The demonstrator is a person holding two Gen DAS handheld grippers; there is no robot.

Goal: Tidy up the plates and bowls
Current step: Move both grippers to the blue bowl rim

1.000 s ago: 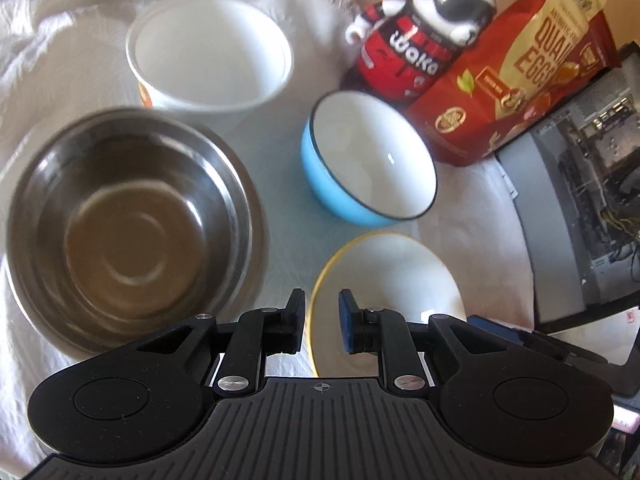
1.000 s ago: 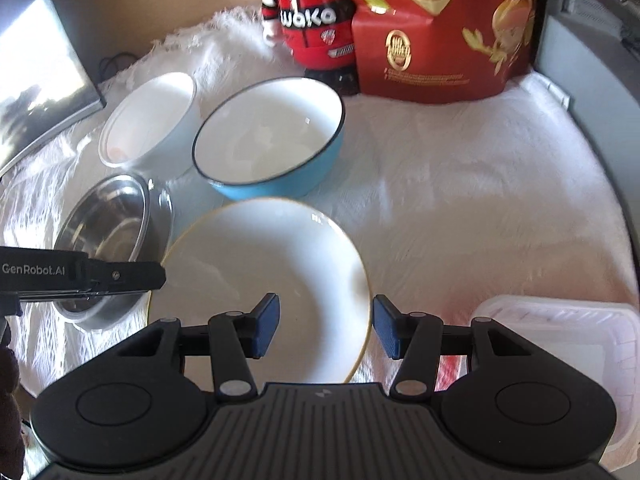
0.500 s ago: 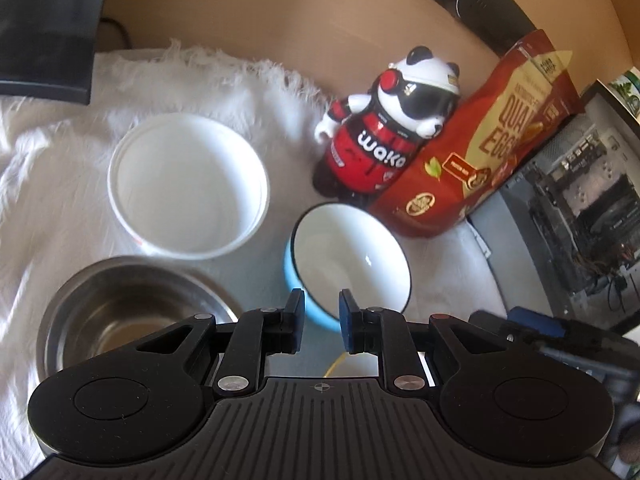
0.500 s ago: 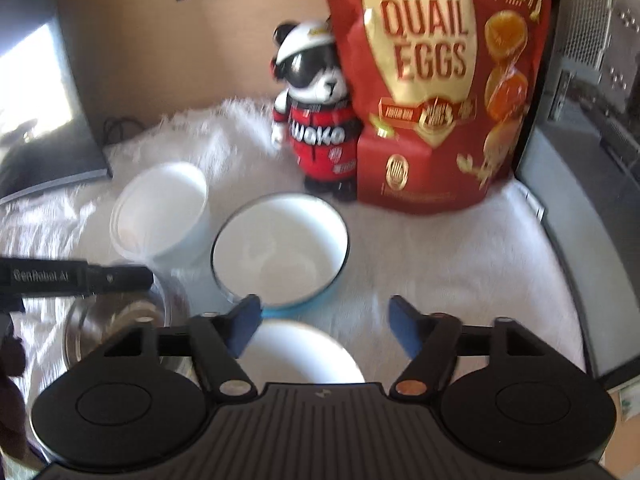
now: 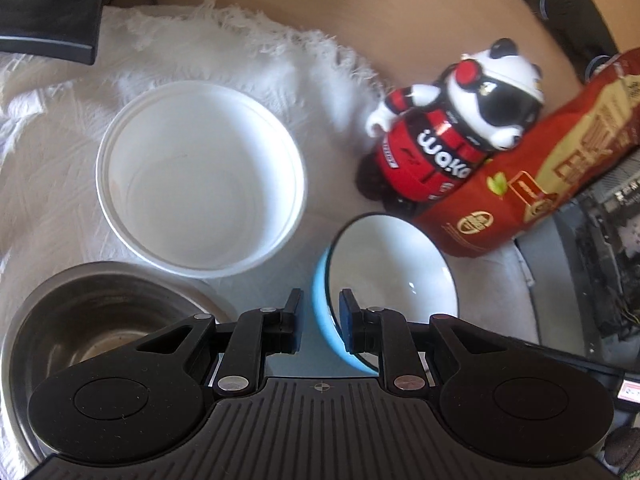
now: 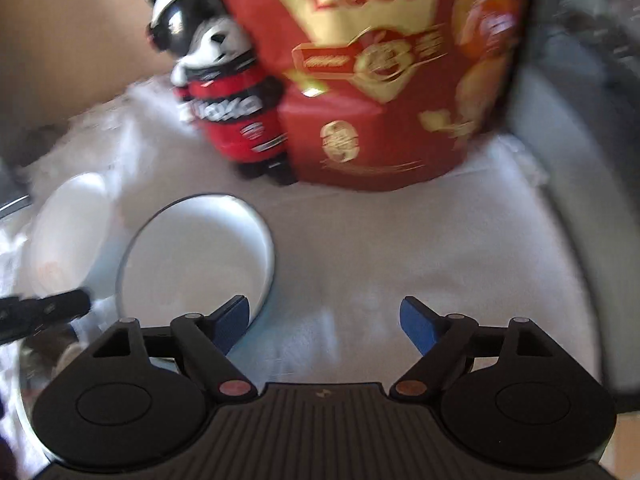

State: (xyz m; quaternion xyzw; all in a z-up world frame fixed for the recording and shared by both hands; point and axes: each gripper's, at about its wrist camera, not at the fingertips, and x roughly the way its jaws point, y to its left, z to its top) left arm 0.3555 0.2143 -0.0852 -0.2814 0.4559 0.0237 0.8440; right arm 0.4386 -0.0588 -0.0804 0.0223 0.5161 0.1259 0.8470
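In the left wrist view a white plastic bowl sits at the back, a steel bowl at the near left and a blue bowl with a white inside at the right. My left gripper hovers with a narrow gap between its jaws, over the blue bowl's left rim, holding nothing. In the blurred right wrist view the blue bowl and white bowl lie at the left. My right gripper is wide open and empty, over the cloth just right of the blue bowl.
A white fringed cloth covers the table. A panda figure and a red quail-egg bag stand at the back, also in the right wrist view. A dark screen is back left; a grey case is right.
Both grippers moved forward toward the bowls and the figure; the gold-rimmed plate dropped out of view. The right gripper's jaws opened wider. The left gripper's gap stayed narrow.
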